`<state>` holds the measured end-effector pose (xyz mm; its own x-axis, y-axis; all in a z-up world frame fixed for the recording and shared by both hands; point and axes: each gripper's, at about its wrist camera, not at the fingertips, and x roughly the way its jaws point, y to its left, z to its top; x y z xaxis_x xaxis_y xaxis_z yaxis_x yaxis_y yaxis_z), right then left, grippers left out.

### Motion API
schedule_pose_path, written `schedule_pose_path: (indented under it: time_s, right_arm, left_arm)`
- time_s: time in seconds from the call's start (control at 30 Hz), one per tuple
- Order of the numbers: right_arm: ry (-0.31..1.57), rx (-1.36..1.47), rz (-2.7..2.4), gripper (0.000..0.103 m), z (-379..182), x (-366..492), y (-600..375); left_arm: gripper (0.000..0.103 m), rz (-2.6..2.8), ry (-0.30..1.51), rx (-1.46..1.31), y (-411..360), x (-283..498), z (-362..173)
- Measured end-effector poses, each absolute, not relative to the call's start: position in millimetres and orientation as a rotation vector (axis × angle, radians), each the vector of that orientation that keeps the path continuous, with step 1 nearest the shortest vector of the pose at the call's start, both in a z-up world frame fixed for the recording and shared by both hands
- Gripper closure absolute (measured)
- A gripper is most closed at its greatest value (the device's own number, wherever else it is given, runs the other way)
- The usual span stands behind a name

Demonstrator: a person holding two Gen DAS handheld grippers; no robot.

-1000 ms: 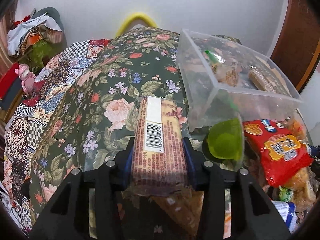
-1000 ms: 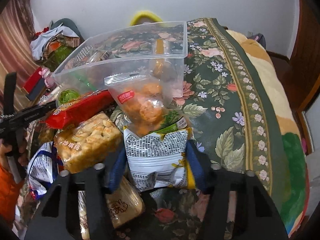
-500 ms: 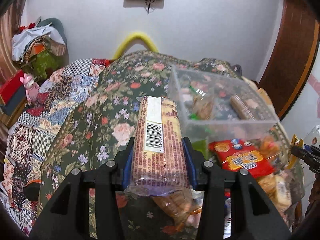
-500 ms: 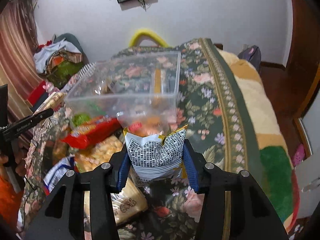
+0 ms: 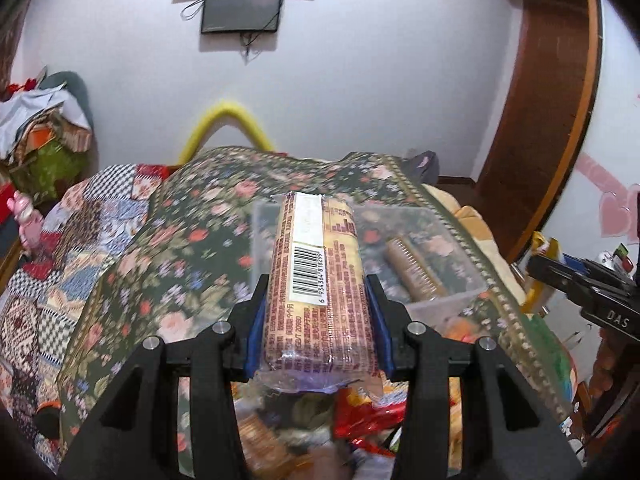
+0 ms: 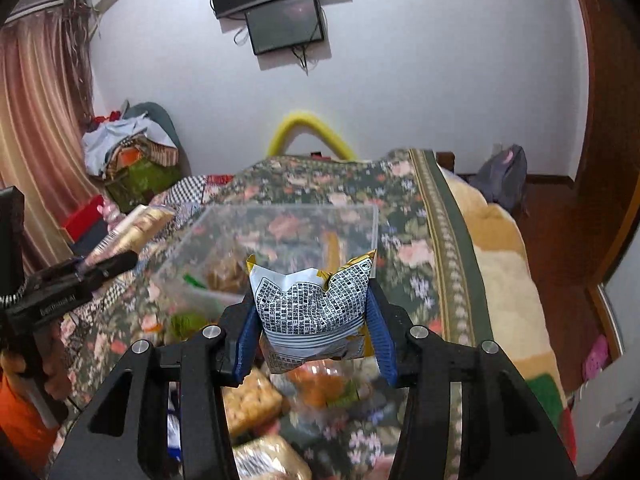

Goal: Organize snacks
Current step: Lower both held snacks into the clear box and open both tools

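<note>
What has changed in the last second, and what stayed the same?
Both grippers rose from the snack pile: the left gripper lifted the long barcode packet, the right gripper lifted the printed snack bag. The clear bin now sits lower in both views. Both grips stayed clamped.

A dark screen (image 6: pixel 285 24) hangs on the white wall (image 6: pixel 440 80) above a yellow foam arch (image 6: pixel 310 130). A floral bedspread (image 6: pixel 416 248) covers the bed, with pink curtains (image 6: pixel 36 128) and piled clothes (image 6: pixel 128 140) at left.

Barcoded biscuit pack (image 5: pixel 318 292) held lengthwise, crumpled, possibly noodle, packet (image 6: pixel 312 312) upright
</note>
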<state>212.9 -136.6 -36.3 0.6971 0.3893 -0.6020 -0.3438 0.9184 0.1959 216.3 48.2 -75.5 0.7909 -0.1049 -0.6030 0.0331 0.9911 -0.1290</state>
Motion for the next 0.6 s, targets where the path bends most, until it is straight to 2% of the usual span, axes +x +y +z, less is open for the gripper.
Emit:
schedule_pose_path:
  time_s: [0.6]
  right_arm:
    - [0.704, 0.064, 0.434, 0.058, -43.7, 269.2, -109.5]
  left_arm:
    - [0.059, -0.137, 0.69, -0.085, 6.0, 290.8, -83.5]
